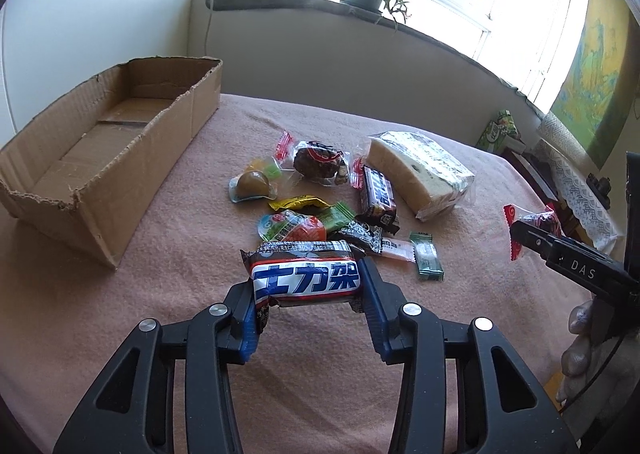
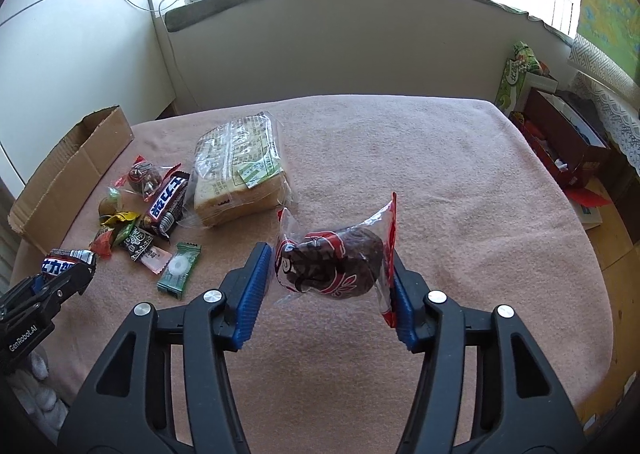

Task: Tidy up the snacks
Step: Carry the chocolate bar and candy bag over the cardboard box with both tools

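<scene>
While snacks lie outside, cardboard box empty

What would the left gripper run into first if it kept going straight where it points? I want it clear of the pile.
Probably the snack pile: past the chocolate bar held in the left gripper, the nearest thing ahead looks like the red-and-green round packet. Depth is unclear; the gripper may already be above it.
</scene>
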The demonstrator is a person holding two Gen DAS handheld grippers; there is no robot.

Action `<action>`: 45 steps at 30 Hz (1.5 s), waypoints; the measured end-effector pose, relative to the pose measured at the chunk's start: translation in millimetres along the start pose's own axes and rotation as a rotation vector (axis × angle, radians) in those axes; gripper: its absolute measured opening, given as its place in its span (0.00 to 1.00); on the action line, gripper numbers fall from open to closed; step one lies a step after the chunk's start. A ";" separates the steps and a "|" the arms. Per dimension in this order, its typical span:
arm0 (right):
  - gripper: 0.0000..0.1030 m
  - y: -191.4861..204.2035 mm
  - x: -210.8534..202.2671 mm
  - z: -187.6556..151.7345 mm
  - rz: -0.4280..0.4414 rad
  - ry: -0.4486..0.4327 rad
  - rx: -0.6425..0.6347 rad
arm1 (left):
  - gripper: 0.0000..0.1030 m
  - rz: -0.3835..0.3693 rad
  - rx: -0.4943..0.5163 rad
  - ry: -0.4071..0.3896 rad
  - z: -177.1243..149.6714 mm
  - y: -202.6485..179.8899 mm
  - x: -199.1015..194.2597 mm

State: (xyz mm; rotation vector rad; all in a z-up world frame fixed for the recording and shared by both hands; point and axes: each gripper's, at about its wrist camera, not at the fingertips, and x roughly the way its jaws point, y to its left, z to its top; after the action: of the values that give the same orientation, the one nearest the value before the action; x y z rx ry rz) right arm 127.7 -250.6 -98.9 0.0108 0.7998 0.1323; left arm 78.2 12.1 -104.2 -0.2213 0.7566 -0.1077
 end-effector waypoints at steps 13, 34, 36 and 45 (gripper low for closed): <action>0.56 59.6 -28.1 31.3 0.092 -0.079 -0.104 | 0.41 0.014 -0.010 -0.114 35.0 27.8 -38.9; 0.56 221.4 11.3 78.4 0.294 -0.060 -0.314 | 0.41 0.139 -0.105 -0.163 58.5 128.5 -52.9; 0.56 234.0 16.8 81.7 0.313 -0.053 -0.324 | 0.41 0.143 -0.119 -0.162 60.0 136.0 -52.5; 0.56 286.9 38.0 92.6 0.361 -0.026 -0.379 | 0.41 0.170 -0.144 -0.146 64.9 159.7 -44.3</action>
State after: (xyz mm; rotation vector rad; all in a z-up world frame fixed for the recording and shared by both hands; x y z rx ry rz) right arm 187.5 42.3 -44.4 -0.2016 0.7313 0.6228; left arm 93.8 185.4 -66.8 -0.2977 0.6353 0.1235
